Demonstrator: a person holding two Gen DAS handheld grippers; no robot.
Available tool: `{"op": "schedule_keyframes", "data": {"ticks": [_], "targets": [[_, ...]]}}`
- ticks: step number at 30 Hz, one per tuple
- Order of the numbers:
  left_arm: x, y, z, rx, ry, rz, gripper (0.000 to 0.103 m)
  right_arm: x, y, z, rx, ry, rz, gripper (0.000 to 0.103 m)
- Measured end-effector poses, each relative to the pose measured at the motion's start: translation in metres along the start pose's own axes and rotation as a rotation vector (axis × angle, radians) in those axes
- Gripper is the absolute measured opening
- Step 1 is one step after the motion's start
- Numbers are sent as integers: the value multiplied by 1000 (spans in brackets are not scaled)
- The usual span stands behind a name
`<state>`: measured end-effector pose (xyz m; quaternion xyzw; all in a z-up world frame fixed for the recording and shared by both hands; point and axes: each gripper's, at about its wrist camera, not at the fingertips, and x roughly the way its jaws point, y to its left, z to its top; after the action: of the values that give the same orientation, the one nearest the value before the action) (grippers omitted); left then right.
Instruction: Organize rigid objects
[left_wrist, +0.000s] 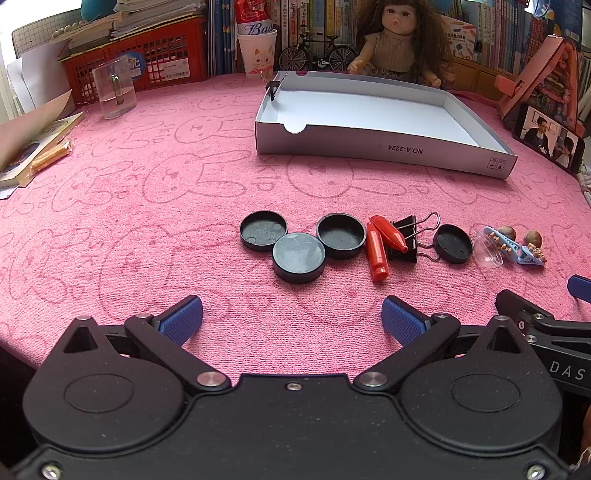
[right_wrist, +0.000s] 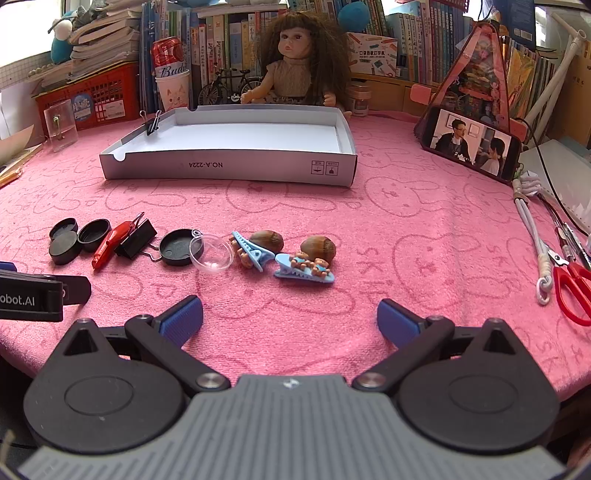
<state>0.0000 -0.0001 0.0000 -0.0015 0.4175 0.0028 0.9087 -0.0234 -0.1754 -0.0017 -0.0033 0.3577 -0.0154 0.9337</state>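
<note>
A row of small objects lies on the pink cloth: black round lids (left_wrist: 298, 257) (right_wrist: 65, 248), two red plastic pieces (left_wrist: 377, 254) (right_wrist: 107, 243), a black binder clip (left_wrist: 406, 236) (right_wrist: 135, 238), a clear dome (right_wrist: 211, 254), two blue bear clips (right_wrist: 304, 269) and two brown nuts (right_wrist: 318, 248). Behind them stands a shallow white box (left_wrist: 369, 142) (right_wrist: 229, 168), empty but for a small binder clip (right_wrist: 152, 123) on its left wall. My left gripper (left_wrist: 291, 321) hangs open short of the lids. My right gripper (right_wrist: 290, 319) is open short of the blue clips.
A glass cup (left_wrist: 114, 92), a red basket (left_wrist: 147, 55), a doll (right_wrist: 295, 62) and books line the back. A phone (right_wrist: 474, 147) leans at the right, with red scissors (right_wrist: 574, 291) and white cords (right_wrist: 532, 229) near the right edge. An open book (left_wrist: 33, 147) lies far left.
</note>
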Motion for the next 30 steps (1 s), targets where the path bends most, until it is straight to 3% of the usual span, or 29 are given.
{"op": "schedule_keyframes", "data": {"ticks": [30], "targets": [[0,0,0,0,-4,1,103,-1,2,1,0,4,-1,103]]}}
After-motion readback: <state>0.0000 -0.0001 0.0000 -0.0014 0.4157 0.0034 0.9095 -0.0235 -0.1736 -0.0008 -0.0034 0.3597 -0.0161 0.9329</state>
